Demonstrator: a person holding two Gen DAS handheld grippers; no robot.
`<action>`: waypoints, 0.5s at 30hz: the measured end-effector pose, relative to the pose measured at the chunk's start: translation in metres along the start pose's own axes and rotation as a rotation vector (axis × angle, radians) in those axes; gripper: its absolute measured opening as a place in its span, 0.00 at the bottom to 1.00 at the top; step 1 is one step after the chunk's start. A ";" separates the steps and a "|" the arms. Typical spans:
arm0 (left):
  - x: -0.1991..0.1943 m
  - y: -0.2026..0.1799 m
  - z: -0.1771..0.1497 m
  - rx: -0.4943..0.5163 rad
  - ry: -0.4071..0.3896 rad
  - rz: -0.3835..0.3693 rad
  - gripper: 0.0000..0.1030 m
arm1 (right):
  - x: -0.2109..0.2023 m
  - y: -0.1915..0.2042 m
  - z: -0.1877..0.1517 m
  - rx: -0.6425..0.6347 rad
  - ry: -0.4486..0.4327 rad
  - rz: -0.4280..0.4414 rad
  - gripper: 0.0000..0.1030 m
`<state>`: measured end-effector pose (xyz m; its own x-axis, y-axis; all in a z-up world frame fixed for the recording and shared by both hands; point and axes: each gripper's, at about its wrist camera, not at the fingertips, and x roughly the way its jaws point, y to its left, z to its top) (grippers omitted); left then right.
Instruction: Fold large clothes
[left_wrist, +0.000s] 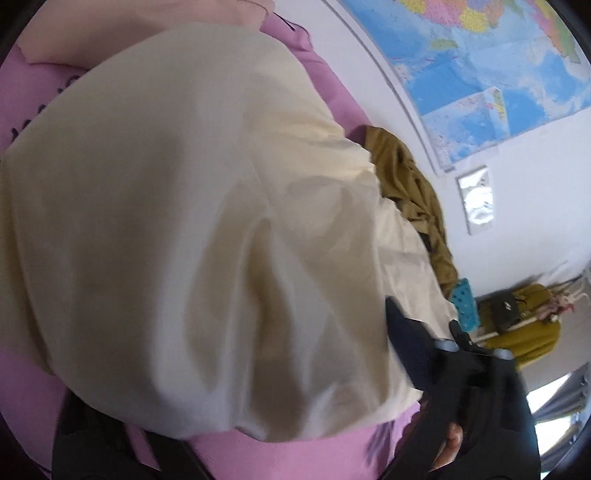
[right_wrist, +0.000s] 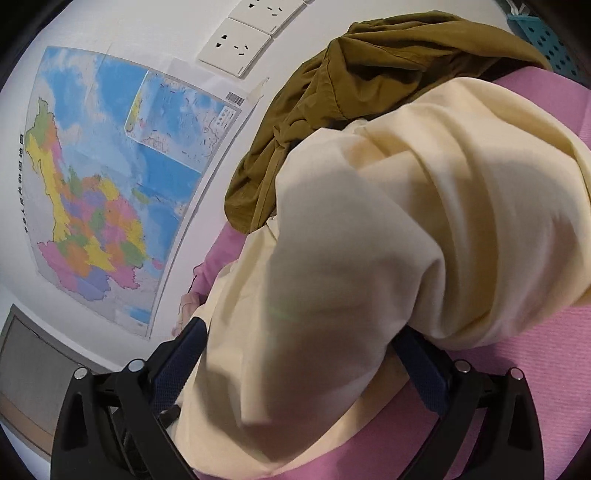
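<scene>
While the cream garment (right_wrist: 369, 240) lies heaped on the pink bedcover (right_wrist: 535, 369), the right gripper (right_wrist: 303, 354) straddles its near end: one blue-padded finger (right_wrist: 177, 362) stands on the wall side of the cloth and the other on the bedcover side, jaws wide, the fabric bulging up between them. Whether the pads press the cloth is hard to tell, though they seem only to flank it. An olive jacket (right_wrist: 351, 92) sits crumpled just beyond the cream garment, touching it, with a teal perforated basket (right_wrist: 554, 48) past that. A coloured map (right_wrist: 110, 184) hangs on the wall beside the garment, sockets (right_wrist: 236, 48) near its edge.

From the left wrist view, the cream garment (left_wrist: 184, 221) fills the frame. The left gripper (left_wrist: 221, 435) shows only dark, blurred finger parts at the bottom edge; its jaws appear apart, the cloth's hem over the gap.
</scene>
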<state>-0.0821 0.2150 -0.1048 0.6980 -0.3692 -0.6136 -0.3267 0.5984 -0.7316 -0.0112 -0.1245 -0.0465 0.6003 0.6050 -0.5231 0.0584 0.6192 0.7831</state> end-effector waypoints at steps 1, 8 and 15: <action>0.001 0.005 0.003 -0.008 0.022 -0.007 0.57 | 0.001 -0.001 0.001 -0.002 0.003 -0.014 0.72; 0.001 0.006 0.007 0.014 0.040 -0.038 0.76 | 0.006 -0.014 0.008 0.028 0.037 0.066 0.74; 0.010 -0.010 0.011 0.076 0.063 0.029 0.56 | 0.010 -0.009 0.010 -0.031 0.070 0.072 0.36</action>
<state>-0.0649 0.2132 -0.1007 0.6466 -0.3935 -0.6535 -0.2952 0.6609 -0.6900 0.0027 -0.1290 -0.0558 0.5450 0.6814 -0.4885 -0.0082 0.5870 0.8096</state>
